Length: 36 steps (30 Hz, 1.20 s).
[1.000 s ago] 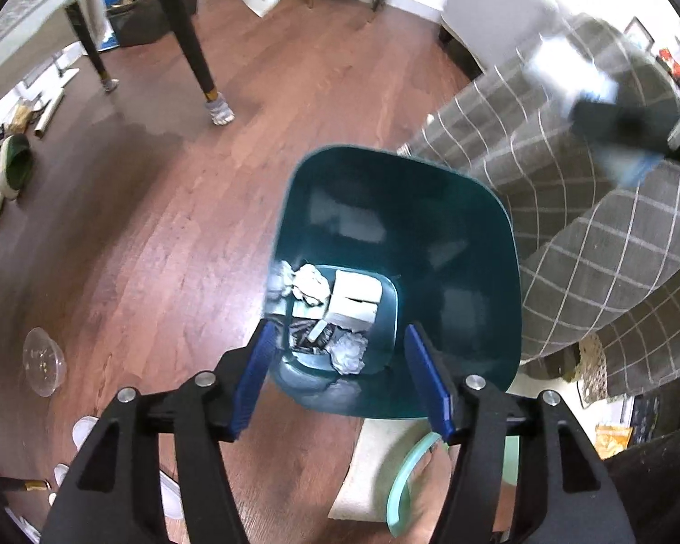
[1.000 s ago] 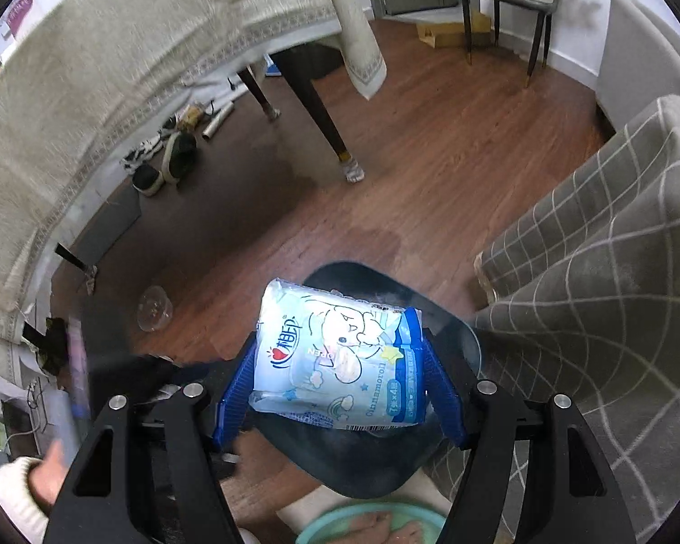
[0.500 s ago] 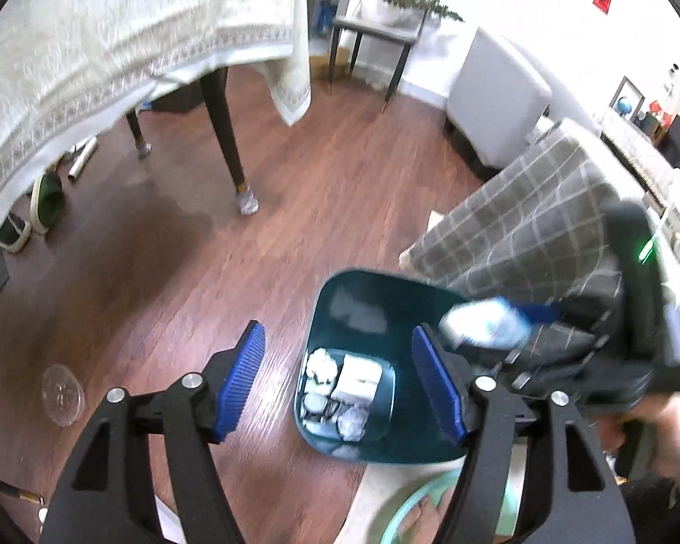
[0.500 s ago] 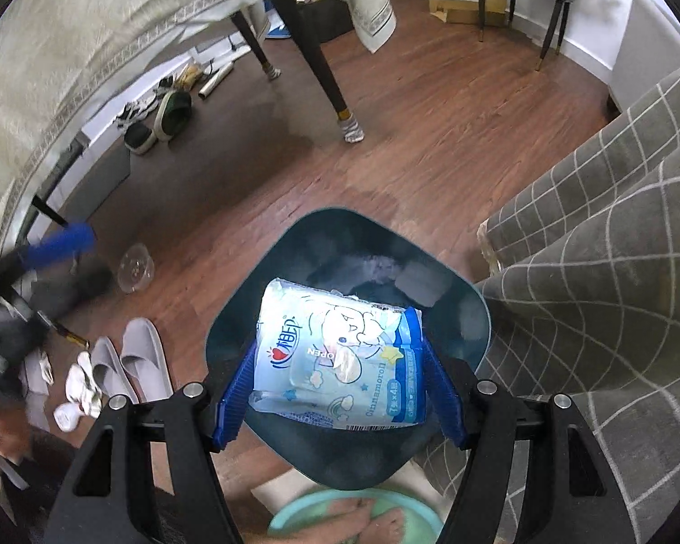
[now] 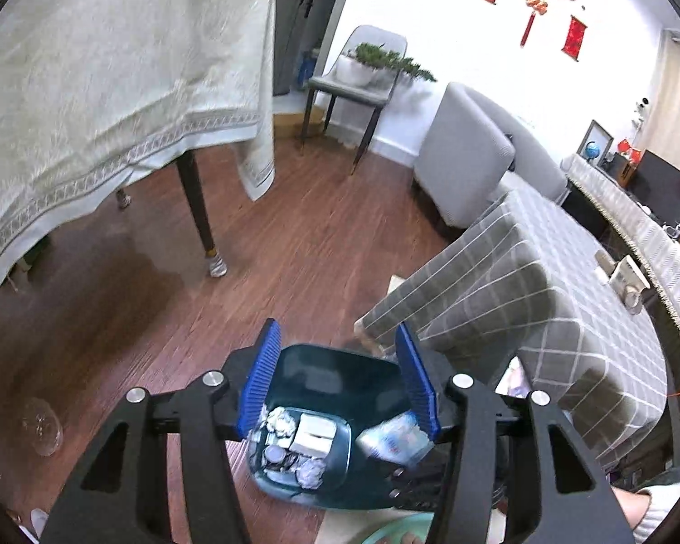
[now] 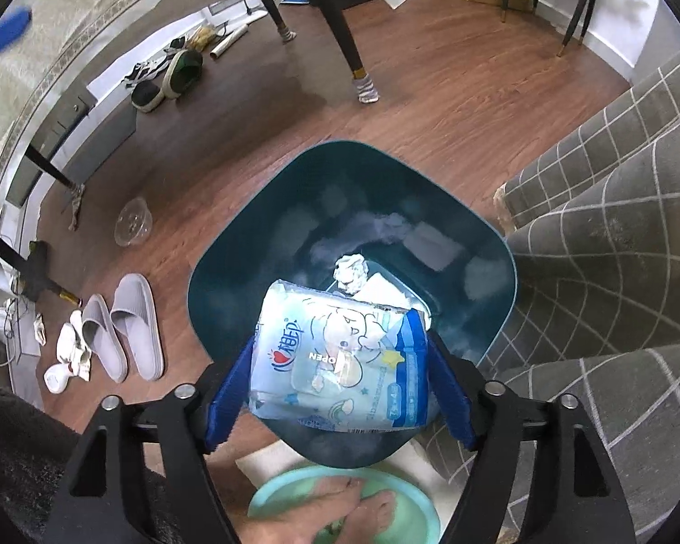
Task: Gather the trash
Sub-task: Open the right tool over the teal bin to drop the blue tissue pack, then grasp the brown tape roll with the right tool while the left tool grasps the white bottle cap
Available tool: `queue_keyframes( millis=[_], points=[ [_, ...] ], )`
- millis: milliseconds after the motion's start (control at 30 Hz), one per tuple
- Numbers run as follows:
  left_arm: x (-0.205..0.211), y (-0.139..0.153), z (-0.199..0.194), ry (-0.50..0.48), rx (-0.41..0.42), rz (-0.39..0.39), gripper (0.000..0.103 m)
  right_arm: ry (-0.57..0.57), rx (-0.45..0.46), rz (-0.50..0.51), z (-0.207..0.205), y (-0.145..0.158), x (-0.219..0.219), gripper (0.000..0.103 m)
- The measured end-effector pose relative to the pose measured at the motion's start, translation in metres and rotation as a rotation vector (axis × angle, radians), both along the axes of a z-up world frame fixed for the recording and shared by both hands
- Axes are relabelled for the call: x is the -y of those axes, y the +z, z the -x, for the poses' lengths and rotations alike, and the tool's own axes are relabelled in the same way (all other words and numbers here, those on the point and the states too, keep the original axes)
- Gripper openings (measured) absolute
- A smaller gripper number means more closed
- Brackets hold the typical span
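Note:
A dark teal trash bin (image 6: 485,245) stands on the wood floor beside a checked sofa. It holds crumpled paper (image 6: 351,272) and small boxes (image 5: 315,437). My right gripper (image 6: 340,376) is shut on a light blue wet-wipes pack (image 6: 340,362) and holds it over the bin's near side. The pack also shows in the left wrist view (image 5: 392,439), over the bin (image 5: 335,374). My left gripper (image 5: 340,381) is open and empty, raised above the bin.
A clear plastic cup (image 6: 133,226) lies on the floor left of the bin. Grey slippers (image 6: 122,331) and white scraps (image 6: 75,353) lie further left. A cloth-covered table (image 5: 90,90) stands at the left, the checked sofa (image 5: 544,299) at the right. A green basin (image 6: 344,507) holds bare feet.
My left gripper has lifted and tilted up, away from the bin. My right gripper has carried the wipes pack lower over the bin opening.

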State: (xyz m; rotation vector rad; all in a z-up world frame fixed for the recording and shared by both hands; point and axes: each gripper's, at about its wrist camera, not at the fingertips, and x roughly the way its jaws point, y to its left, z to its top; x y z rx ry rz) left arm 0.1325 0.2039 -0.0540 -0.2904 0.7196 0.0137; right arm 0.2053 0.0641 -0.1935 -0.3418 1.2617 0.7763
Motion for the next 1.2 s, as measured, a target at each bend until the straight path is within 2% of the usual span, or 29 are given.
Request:
queue_keyframes(
  millis=[200, 533, 667, 900, 1133, 1200],
  points=[
    [0.012, 0.02, -0.002, -0.004, 0.039, -0.01, 0.06, -0.003, 0.035, -0.047, 0.002, 0.023, 0.009, 0.081],
    [0.046, 0.069, -0.002, -0.034, 0.135, -0.095, 0.07, 0.01, 0.174, -0.228, 0.01, 0.112, 0.04, 0.081],
    [0.065, 0.085, -0.005, -0.063, 0.165, -0.096, 0.074, -0.025, 0.252, -0.287, 0.007, 0.146, 0.069, 0.081],
    [0.105, 0.099, -0.015, -0.115, 0.195, -0.116, 0.08, -0.111, 0.364, -0.309, -0.004, 0.176, 0.124, 0.081],
    [0.145, 0.099, -0.031, -0.177, 0.189, -0.126, 0.084, -0.222, 0.449, -0.31, -0.016, 0.195, 0.185, 0.081],
    [0.157, 0.096, -0.036, -0.196, 0.182, -0.124, 0.085, -0.264, 0.472, -0.307, -0.02, 0.199, 0.205, 0.084]
  ],
)
